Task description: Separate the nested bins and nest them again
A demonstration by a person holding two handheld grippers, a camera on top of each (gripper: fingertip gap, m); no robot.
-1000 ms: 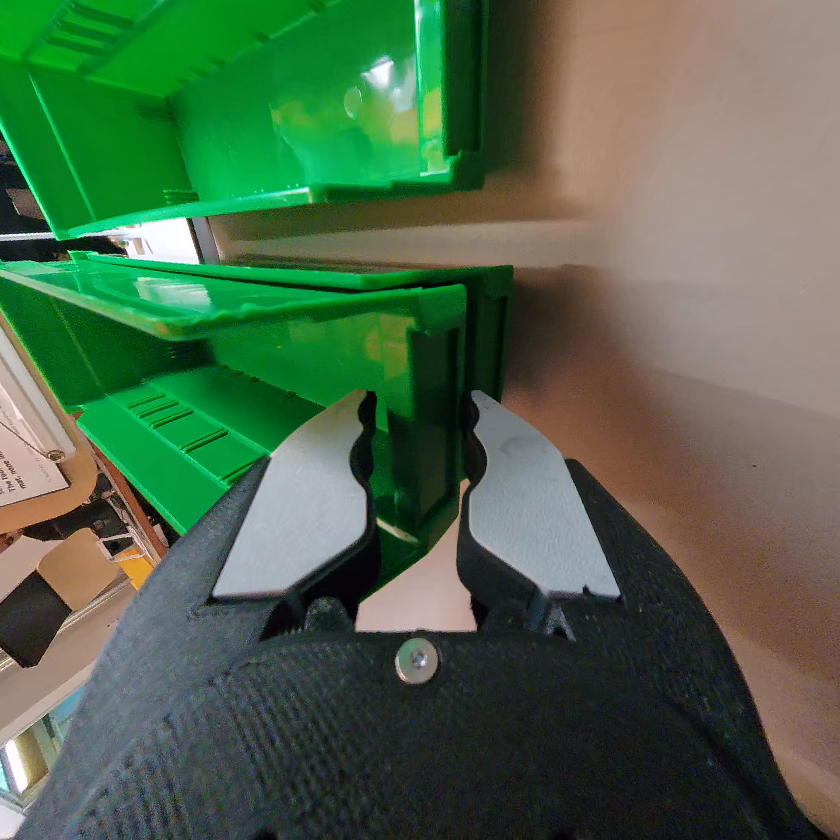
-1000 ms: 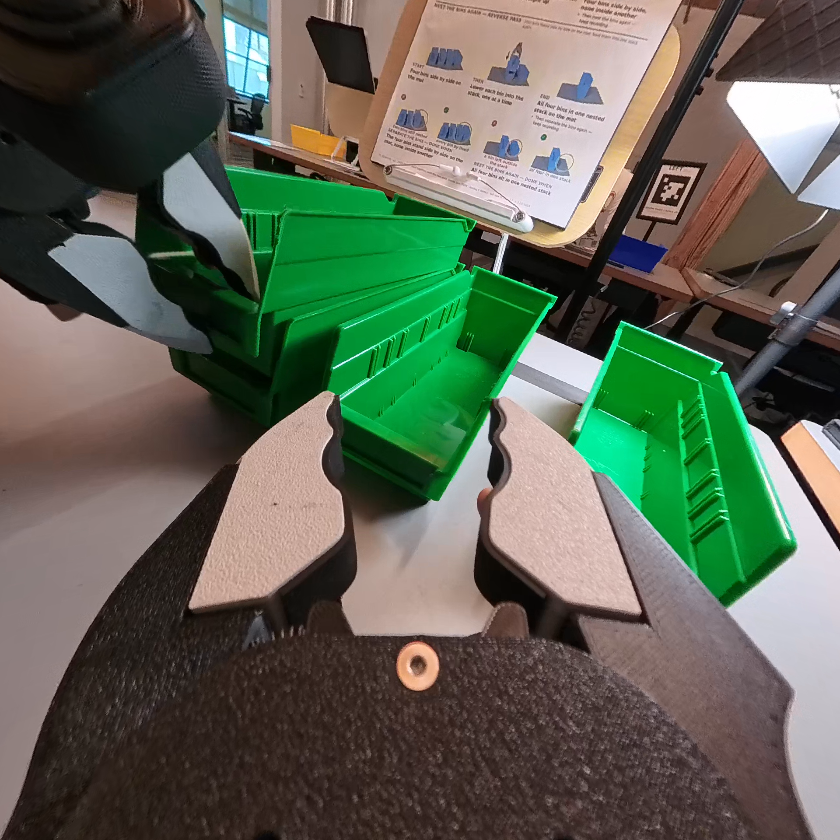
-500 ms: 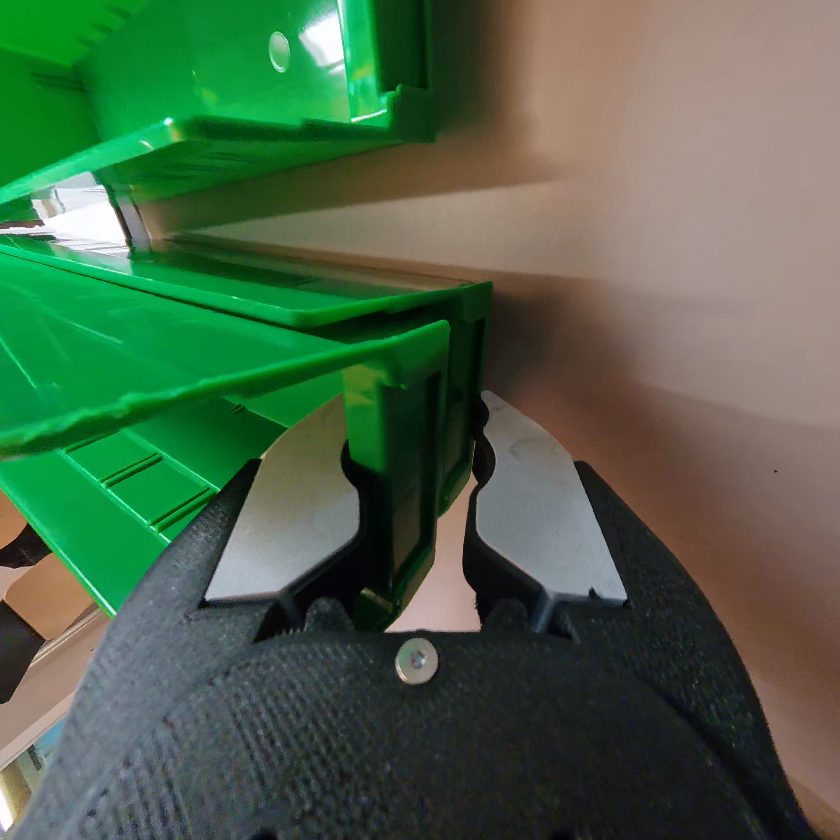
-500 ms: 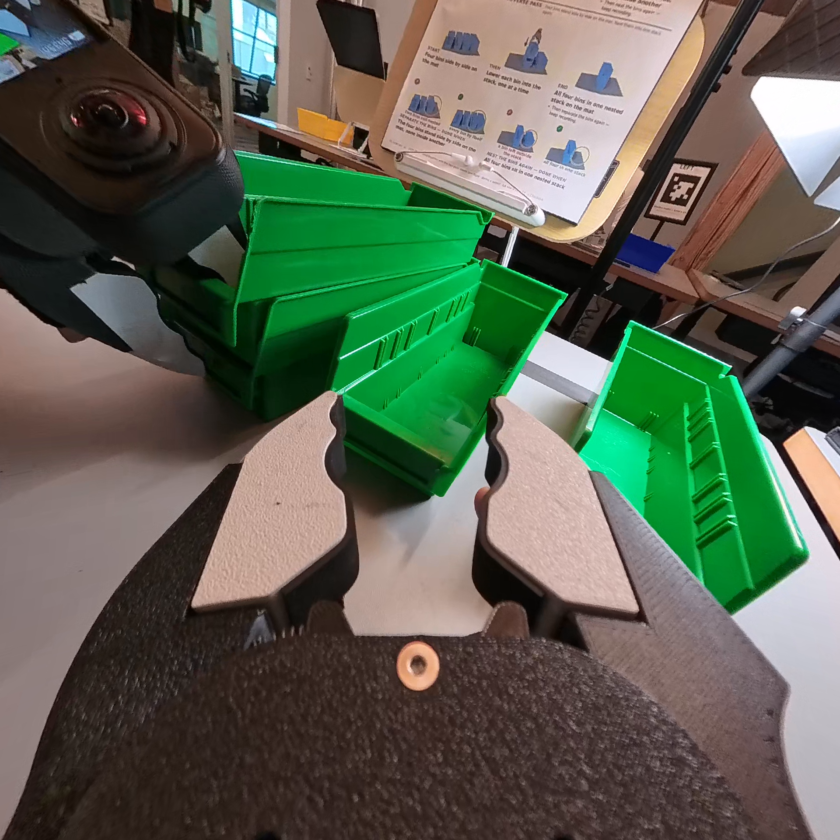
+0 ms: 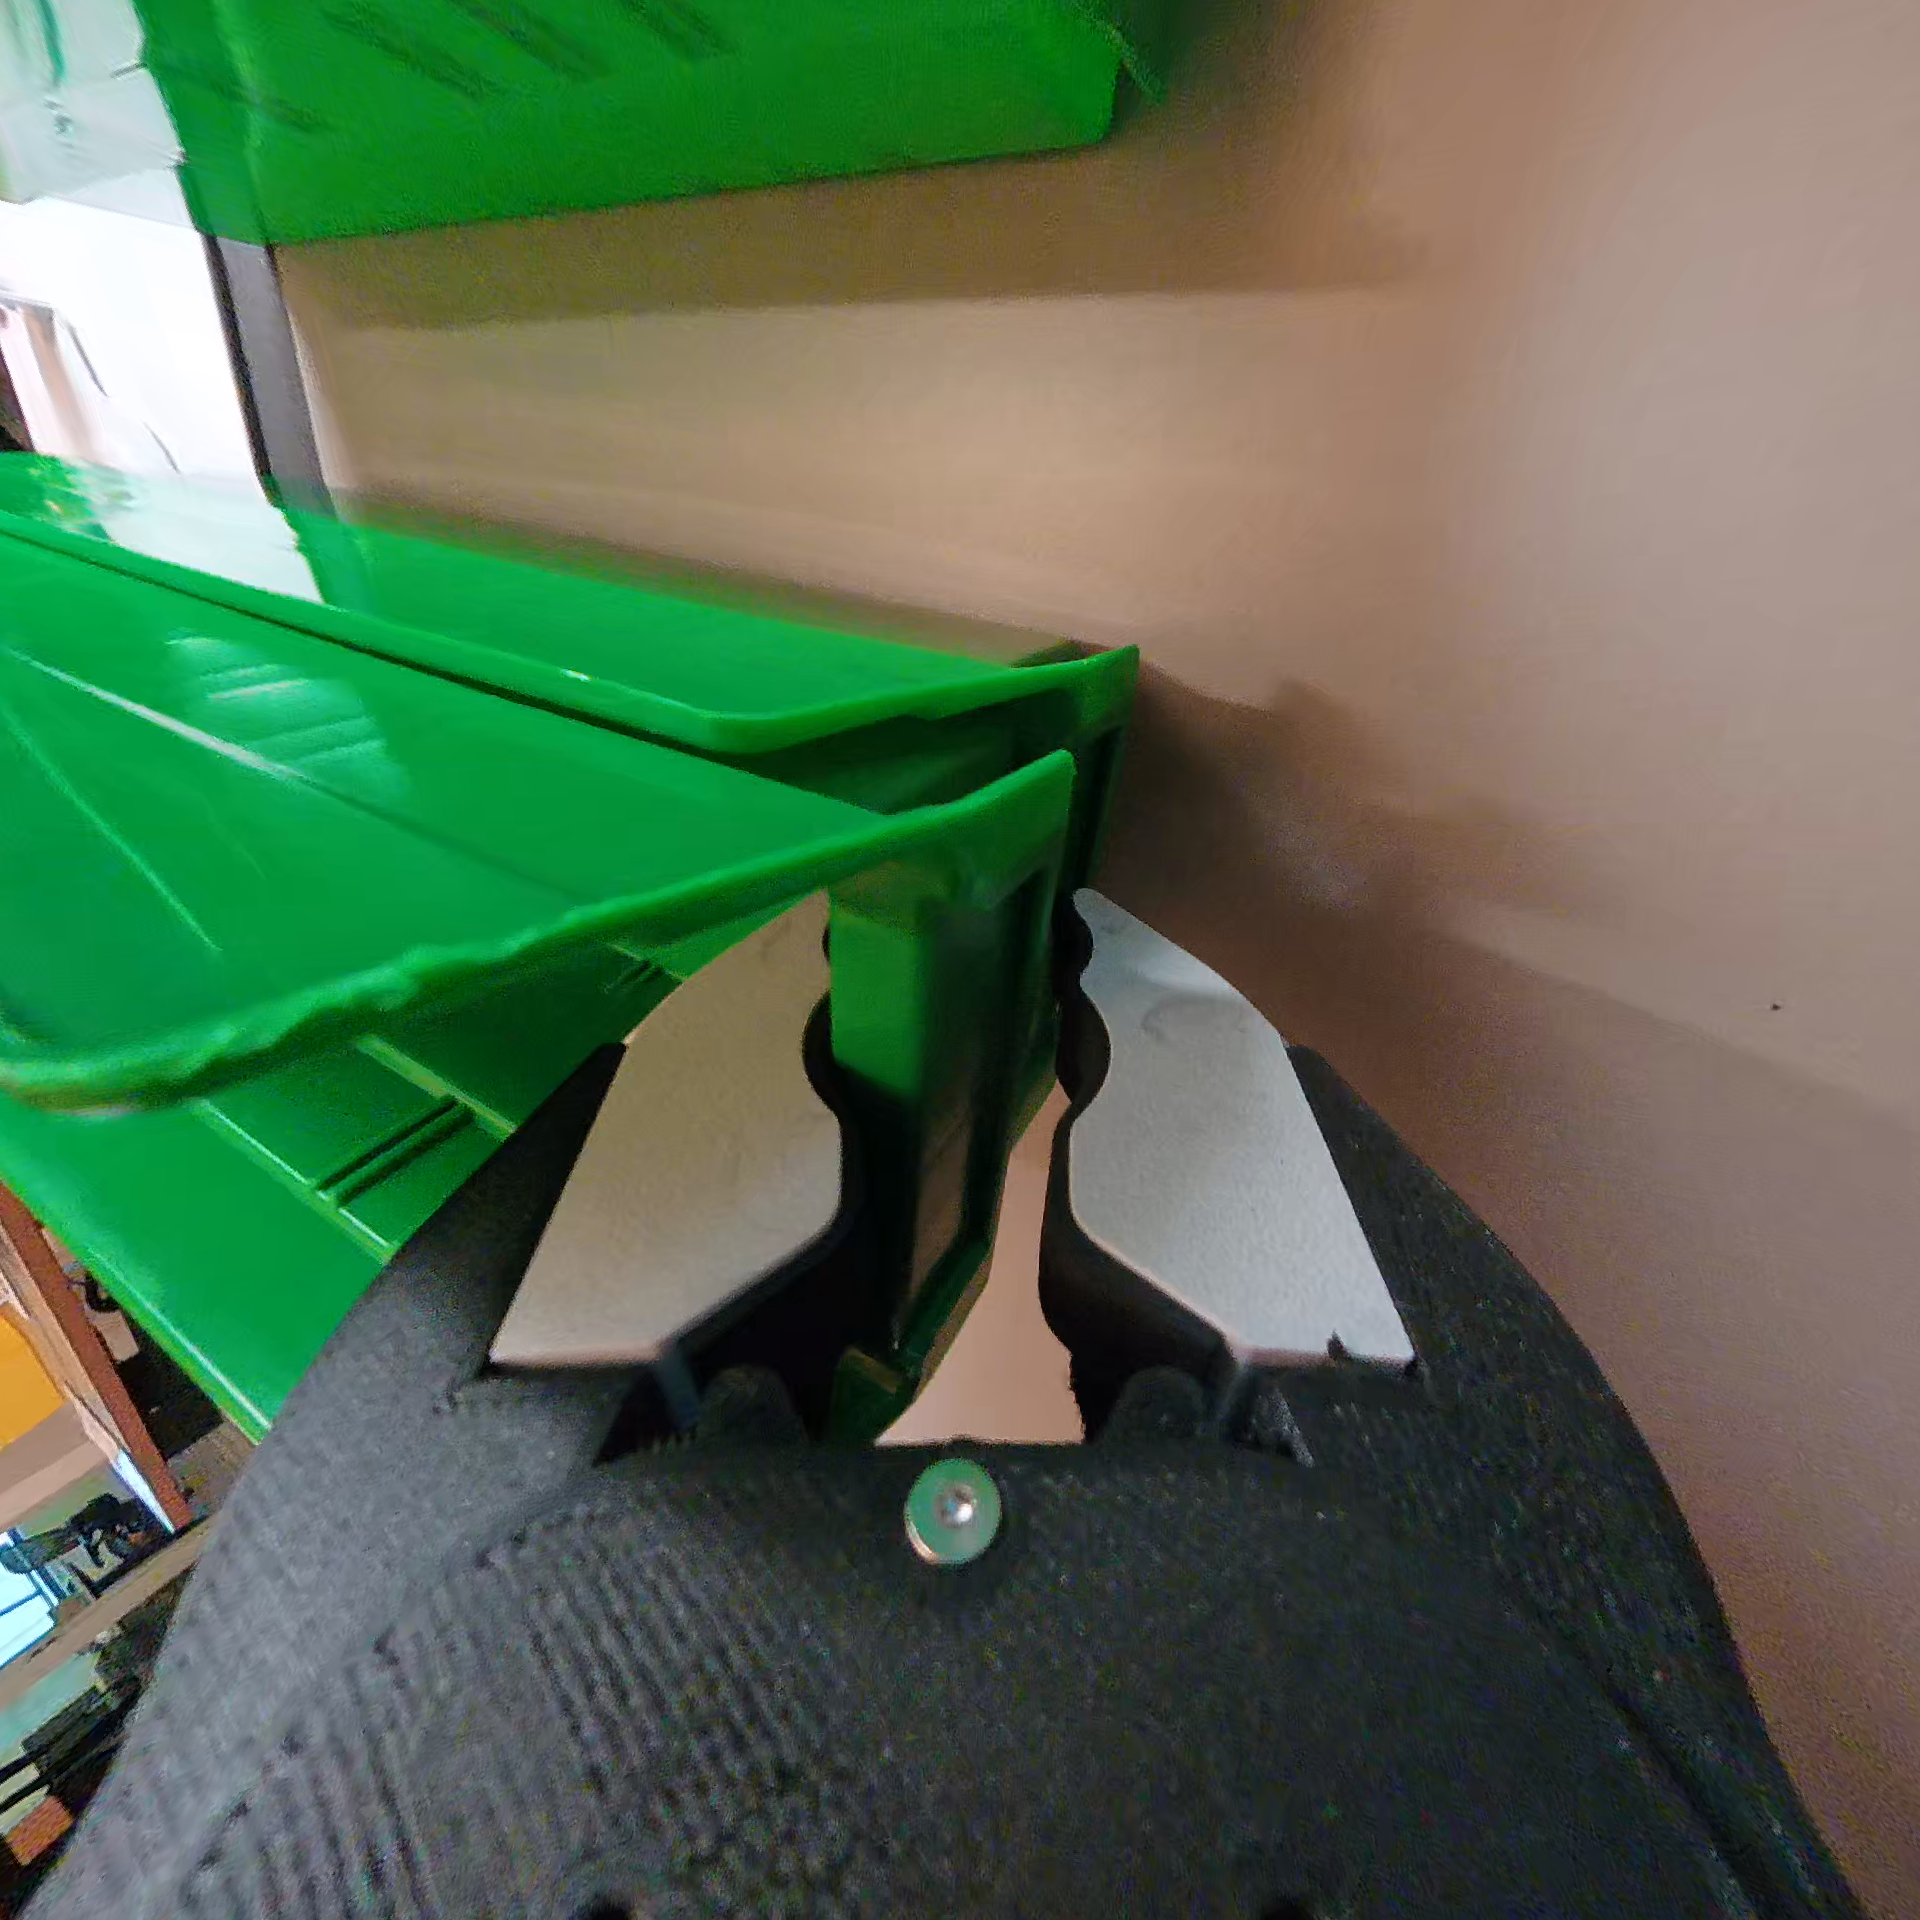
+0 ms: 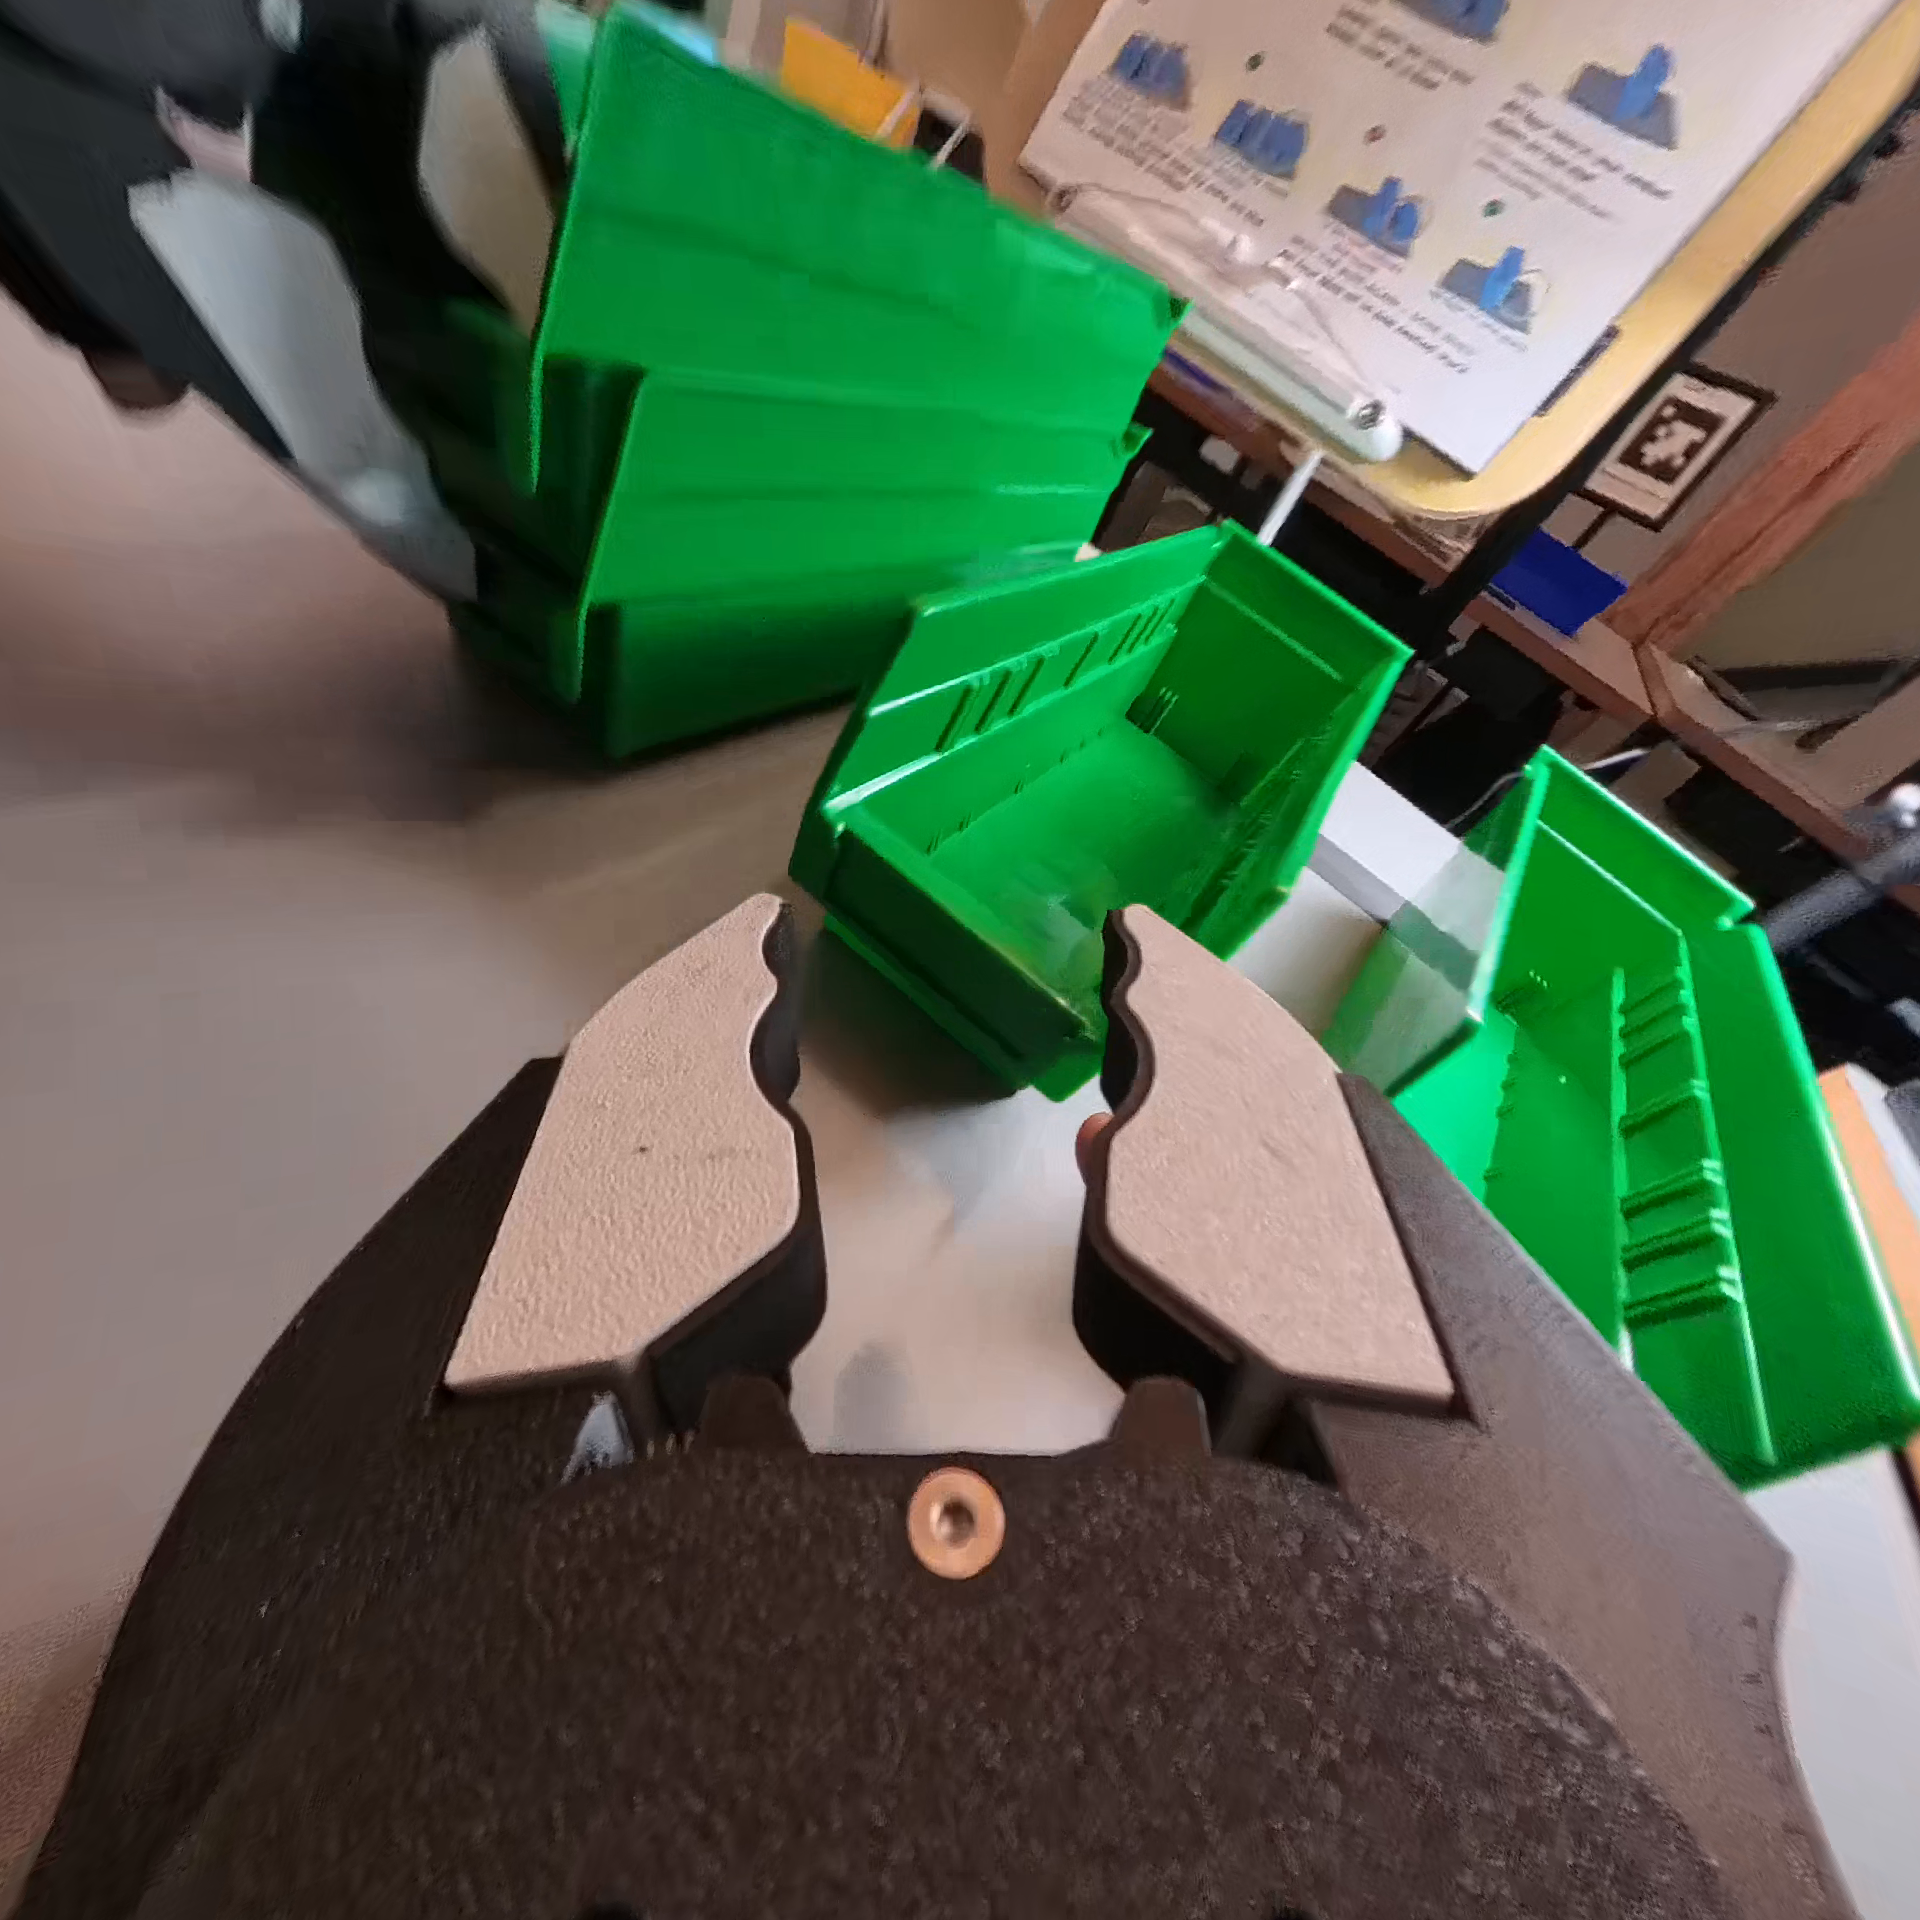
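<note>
Left gripper (image 5: 951,1049): fingers closed onto the end wall of the top green bin (image 5: 940,1049), wall seated deep between them. That bin is tipped up out of the green bin stack (image 6: 748,582), which sits at 11 o'clock in the right wrist view.

Right gripper (image 6: 948,997): fingers spread, nothing between them, over the grey table (image 6: 312,935). Just beyond its tips, at 12 o'clock, a single open green bin (image 6: 1091,821). At 3 o'clock, another separate green bin (image 6: 1621,1174). Farther, at 1 o'clock, an instruction board (image 6: 1455,187).
</note>
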